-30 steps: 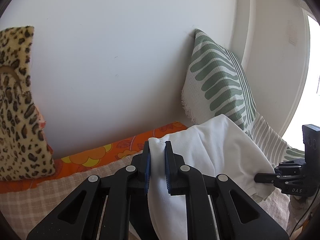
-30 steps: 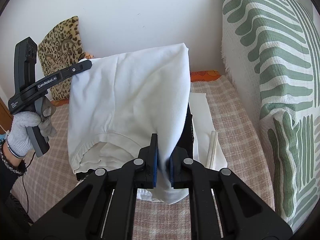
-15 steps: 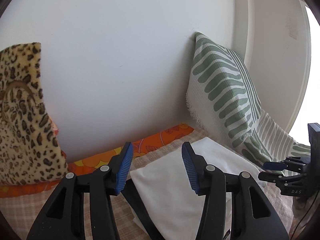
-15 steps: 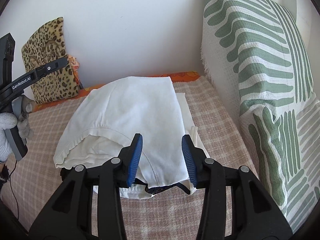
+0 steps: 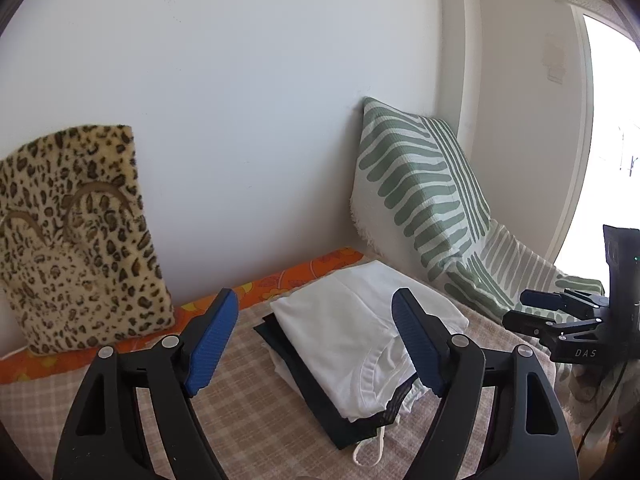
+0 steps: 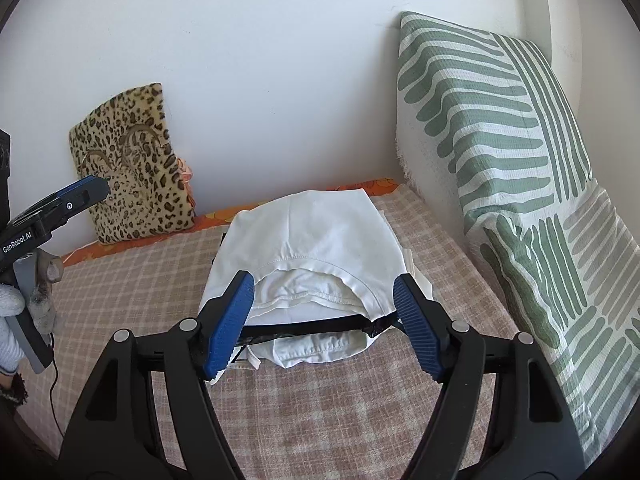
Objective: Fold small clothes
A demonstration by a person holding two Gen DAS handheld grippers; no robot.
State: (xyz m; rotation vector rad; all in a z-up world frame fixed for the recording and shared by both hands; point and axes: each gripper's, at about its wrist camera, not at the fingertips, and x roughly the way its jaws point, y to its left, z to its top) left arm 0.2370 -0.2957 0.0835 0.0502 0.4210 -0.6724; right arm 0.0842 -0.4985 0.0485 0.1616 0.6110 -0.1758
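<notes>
A folded white garment [image 6: 316, 240] lies on top of a small stack on the checked bed cover [image 6: 132, 280]; a black garment [image 6: 304, 326] and another white piece show under it. It also shows in the left wrist view [image 5: 352, 328], with the black garment [image 5: 320, 396] beneath. My right gripper [image 6: 324, 320] is open and empty, just in front of the stack's near edge. My left gripper [image 5: 316, 340] is open and empty, above and to the left of the stack. The left gripper also shows at the left edge of the right wrist view [image 6: 86, 190].
A leopard-print cushion [image 6: 132, 164] leans on the white wall at the back left. A green-and-white striped pillow [image 6: 492, 140] stands along the right side. An orange flowered sheet edge [image 5: 280, 280] runs along the wall. A gloved hand [image 6: 10, 312] holds the left gripper.
Both grippers let go of the white garment, which dropped from hanging in the air onto the stack. Both jaws opened wide and pulled back from it.
</notes>
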